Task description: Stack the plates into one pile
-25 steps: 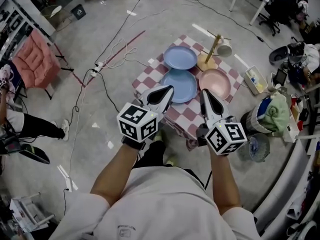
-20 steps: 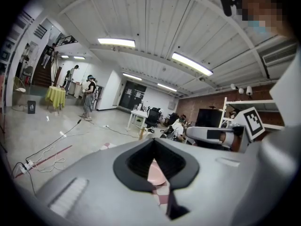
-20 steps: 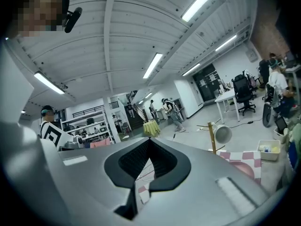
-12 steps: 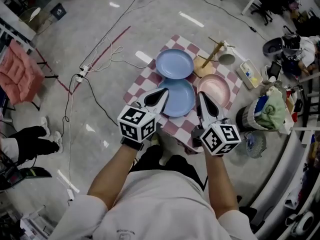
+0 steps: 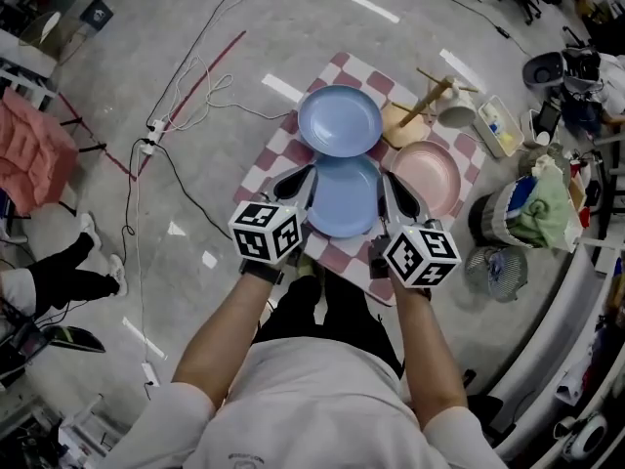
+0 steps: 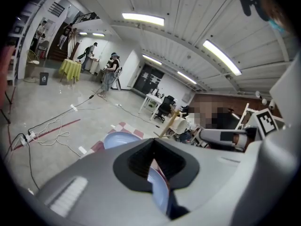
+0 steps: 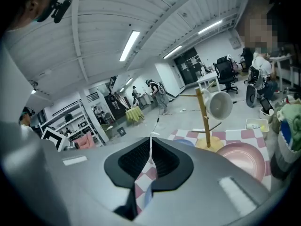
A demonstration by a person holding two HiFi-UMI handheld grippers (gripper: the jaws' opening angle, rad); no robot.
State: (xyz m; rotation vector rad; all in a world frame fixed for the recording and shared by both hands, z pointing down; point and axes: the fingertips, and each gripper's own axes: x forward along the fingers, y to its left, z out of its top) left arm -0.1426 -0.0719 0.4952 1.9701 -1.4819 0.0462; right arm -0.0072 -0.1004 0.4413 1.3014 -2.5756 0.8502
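Three plates lie on a small table with a red-and-white checked cloth [image 5: 350,67]: a far blue plate [image 5: 340,120], a near blue plate [image 5: 342,195] and a pink plate [image 5: 426,177] to the right. My left gripper [image 5: 306,171] is shut and empty, just off the near blue plate's left rim. My right gripper [image 5: 388,177] is shut and empty between that plate and the pink one. The left gripper view shows the far blue plate [image 6: 120,139] beyond the closed jaws. The right gripper view shows the pink plate [image 7: 242,159] ahead on the right.
A wooden mug tree [image 5: 415,120] with a white mug [image 5: 457,113] stands at the table's back right. A fan [image 5: 496,272], a bin with a green cloth [image 5: 532,213] and a white tray [image 5: 493,125] crowd the right. Cables [image 5: 186,96] cross the floor on the left.
Both grippers have moved forward and now flank the near blue plate. The head view has shifted so that the table sits closer to the middle.
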